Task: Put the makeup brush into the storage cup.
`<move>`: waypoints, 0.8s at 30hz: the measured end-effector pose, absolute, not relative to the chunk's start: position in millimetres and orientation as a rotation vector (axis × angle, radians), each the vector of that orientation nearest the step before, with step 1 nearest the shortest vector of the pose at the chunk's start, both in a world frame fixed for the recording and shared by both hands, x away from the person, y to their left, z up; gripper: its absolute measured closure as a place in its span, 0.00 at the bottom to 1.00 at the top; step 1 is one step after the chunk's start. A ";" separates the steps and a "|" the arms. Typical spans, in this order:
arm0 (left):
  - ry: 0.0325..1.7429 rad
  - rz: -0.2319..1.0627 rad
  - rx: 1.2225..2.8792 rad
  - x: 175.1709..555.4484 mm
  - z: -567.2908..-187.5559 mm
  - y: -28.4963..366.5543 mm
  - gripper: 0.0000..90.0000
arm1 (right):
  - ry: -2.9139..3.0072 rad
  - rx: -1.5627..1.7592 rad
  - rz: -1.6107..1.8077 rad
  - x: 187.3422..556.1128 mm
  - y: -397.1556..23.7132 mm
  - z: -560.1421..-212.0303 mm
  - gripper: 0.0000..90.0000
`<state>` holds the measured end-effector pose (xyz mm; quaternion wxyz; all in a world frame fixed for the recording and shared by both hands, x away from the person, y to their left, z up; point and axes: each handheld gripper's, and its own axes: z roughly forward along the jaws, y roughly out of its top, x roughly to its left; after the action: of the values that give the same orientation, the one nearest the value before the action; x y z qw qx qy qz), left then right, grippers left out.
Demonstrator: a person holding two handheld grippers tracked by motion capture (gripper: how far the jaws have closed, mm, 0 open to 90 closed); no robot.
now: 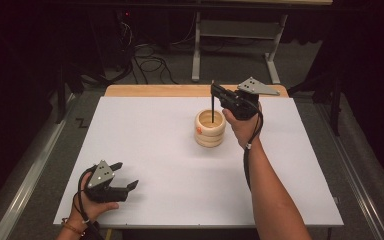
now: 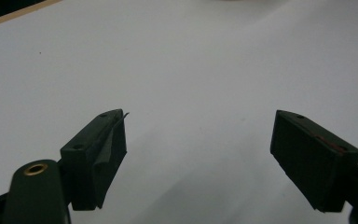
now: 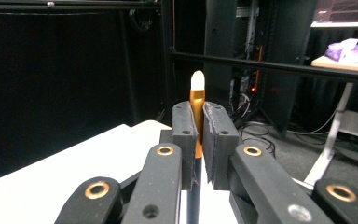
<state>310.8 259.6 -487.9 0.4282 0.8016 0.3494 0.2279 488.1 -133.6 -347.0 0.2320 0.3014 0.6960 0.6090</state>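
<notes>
Two grippers in my view — the right gripper [image 3: 196, 135] pinches a thin dark pencil [image 1: 212, 102] upright, its lower end apparently inside the stacked wooden rings [image 1: 210, 128] on the white table [image 1: 155, 150]; the left gripper [image 2: 198, 154] rests near the table's front, jaws spread, nothing between them.

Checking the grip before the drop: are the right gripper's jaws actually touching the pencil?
Touching. The right gripper view shows the right gripper with both pads pressed against the pencil, no gap either side.
</notes>
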 end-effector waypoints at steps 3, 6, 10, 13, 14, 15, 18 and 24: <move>0.870 0.569 2.002 310.2 -487.5 259.7 0.21 | 1.922 0.826 1.664 491.2 -132.4 -349.5 0.95; 0.873 0.568 1.997 310.6 -487.6 260.2 0.21 | 1.925 0.836 1.659 494.2 -130.9 -352.9 0.95; 0.872 0.566 2.002 310.6 -487.9 260.1 0.21 | 1.925 0.856 1.659 496.0 -128.4 -357.4 0.95; 0.868 0.567 2.004 310.2 -487.7 260.1 0.21 | 1.933 0.857 1.650 495.5 -125.2 -360.5 0.95; 0.868 0.566 2.003 310.1 -487.7 260.2 0.21 | 1.932 0.855 1.643 495.3 -124.2 -361.0 0.95; 0.869 0.567 1.998 310.0 -487.7 260.2 0.21 | 1.937 0.848 1.643 495.4 -123.7 -361.7 0.95; 0.869 0.566 1.997 310.1 -487.7 260.2 0.21 | 1.934 0.858 1.640 496.2 -124.7 -363.2 0.96; 0.870 0.563 2.001 310.2 -487.9 259.8 0.21 | 1.943 0.881 1.636 496.7 -126.9 -369.6 0.95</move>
<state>310.2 259.8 -487.9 0.4295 0.8019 0.3485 0.2257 496.7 -126.9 -369.6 0.2247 0.3193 0.7042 0.5929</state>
